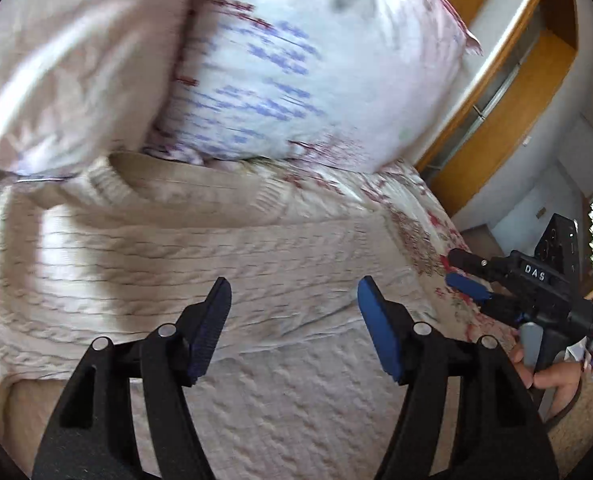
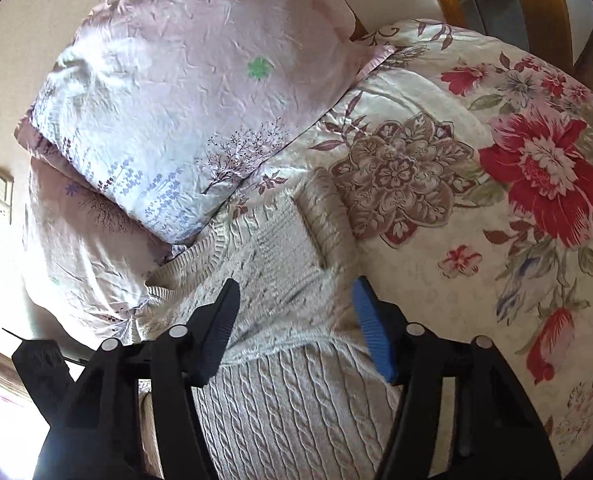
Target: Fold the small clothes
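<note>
While the cream cable-knit sweater is spread flat on the bed's floral quilt, just below the two pale printed pillows, neither gripper is holding anything. The left gripper is seen above the knit with its jaws apart and nothing between them; the right gripper is likewise seen with its jaws apart, bare fabric showing in the gap, and no pad is pressed on the cloth. In the left wrist view the right gripper also appears beyond the sweater's edge, over the quilt, carried in a hand.

A soft, thick, fairly heavy knit is judged here: it should drape and sag when lifted, stretch a little under its own weight, and cling to the quilt rather than slide. It is not fragile, though a loop could be snagged by a pad edge. A sleeve or side panel appears already turned in on the side of the sweater nearest the quilt's large red flower. Hold is best taken at the firmer ribbed parts, the neckline next to the pillows or the hem, with both layers pinched together at matching points on either side so the fold is carried evenly.

No containers are seen around the sweater.
</note>
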Demonstrator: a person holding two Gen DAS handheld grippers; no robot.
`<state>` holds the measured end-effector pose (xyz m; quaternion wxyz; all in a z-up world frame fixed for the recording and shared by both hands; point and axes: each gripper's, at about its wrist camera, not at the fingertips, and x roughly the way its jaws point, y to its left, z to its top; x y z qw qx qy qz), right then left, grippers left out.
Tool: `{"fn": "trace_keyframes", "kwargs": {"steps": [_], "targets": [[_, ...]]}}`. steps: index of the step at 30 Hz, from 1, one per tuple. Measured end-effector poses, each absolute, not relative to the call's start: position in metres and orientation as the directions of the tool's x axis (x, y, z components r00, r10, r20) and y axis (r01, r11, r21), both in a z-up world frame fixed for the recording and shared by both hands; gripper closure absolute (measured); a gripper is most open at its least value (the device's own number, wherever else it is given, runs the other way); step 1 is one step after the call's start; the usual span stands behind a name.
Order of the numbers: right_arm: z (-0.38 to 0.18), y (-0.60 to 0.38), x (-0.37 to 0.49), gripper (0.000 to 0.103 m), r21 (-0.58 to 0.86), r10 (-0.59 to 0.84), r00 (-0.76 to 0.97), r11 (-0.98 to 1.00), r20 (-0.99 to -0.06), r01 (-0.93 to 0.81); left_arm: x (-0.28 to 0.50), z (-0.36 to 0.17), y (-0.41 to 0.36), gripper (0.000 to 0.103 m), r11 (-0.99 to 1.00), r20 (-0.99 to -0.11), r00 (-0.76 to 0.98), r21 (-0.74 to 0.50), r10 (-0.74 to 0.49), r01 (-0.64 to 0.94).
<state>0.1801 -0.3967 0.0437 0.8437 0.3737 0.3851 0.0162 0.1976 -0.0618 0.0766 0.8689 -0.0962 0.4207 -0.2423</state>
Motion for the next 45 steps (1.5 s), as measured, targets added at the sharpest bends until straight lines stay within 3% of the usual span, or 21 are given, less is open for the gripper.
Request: {"fn": "trace_keyframes", "kwargs": {"steps": [10,13,15,21,34,37,40,41,42,43,45], "targets": [[0.021,-0.37,0.252,0.06,0.449,0.256,0.55,0.858,-0.795,0.25,0.172,0.061,0.063,0.038,0.982,-0.772,0.62,-0.189,-0.136,-0.019],[0.017,-0.365,0.252,0.073,0.393,0.22,0.532,0.889,-0.817,0.236,0.166,0.056,0.073,0.038,0.991,-0.779,0.622,-0.129,-0.082,-0.032],[0.017,-0.366,0.248,0.091,0.42,0.255,0.532,0.882,-0.808,0.215,0.163,0.053,0.077,0.038,0.993,-0.783,0.617,-0.115,-0.072,-0.029],[0.033,-0.37,0.221,0.093,0.471,0.266,0.591,0.854,-0.761,0.222,0.155,0.048,0.081,0.038,0.987,-0.781,0.618,-0.153,-0.093,-0.045],[0.013,-0.359,0.213,0.093,0.369,0.145,0.519,0.857,-0.842,0.359,0.138,0.047,0.104,0.038,0.971,-0.774,0.629,-0.201,-0.077,-0.129],[0.015,-0.353,0.218,0.092,0.307,0.1,0.504,0.886,-0.858,0.349,0.131,0.047,0.113,0.038,0.971,-0.777,0.625,-0.197,-0.069,-0.137],[0.019,-0.351,0.217,0.085,0.298,0.092,0.513,0.893,-0.853,0.336,0.127,0.046,0.113,0.038,0.975,-0.781,0.622,-0.176,-0.056,-0.133],[0.022,-0.353,0.213,0.073,0.318,0.102,0.528,0.886,-0.843,0.337,0.126,0.045,0.113,0.038,0.977,-0.784,0.619,-0.167,-0.049,-0.135],[0.025,-0.354,0.209,0.054,0.34,0.114,0.545,0.879,-0.831,0.335,0.125,0.044,0.113,0.038,0.977,-0.787,0.615,-0.164,-0.046,-0.136],[0.029,-0.354,0.205,0.048,0.354,0.12,0.562,0.875,-0.818,0.329,0.125,0.043,0.113,0.038,0.977,-0.789,0.613,-0.165,-0.049,-0.135],[0.035,-0.351,0.198,0.047,0.357,0.119,0.591,0.883,-0.798,0.304,0.124,0.041,0.114,0.038,0.978,-0.792,0.609,-0.163,-0.05,-0.132]]}}
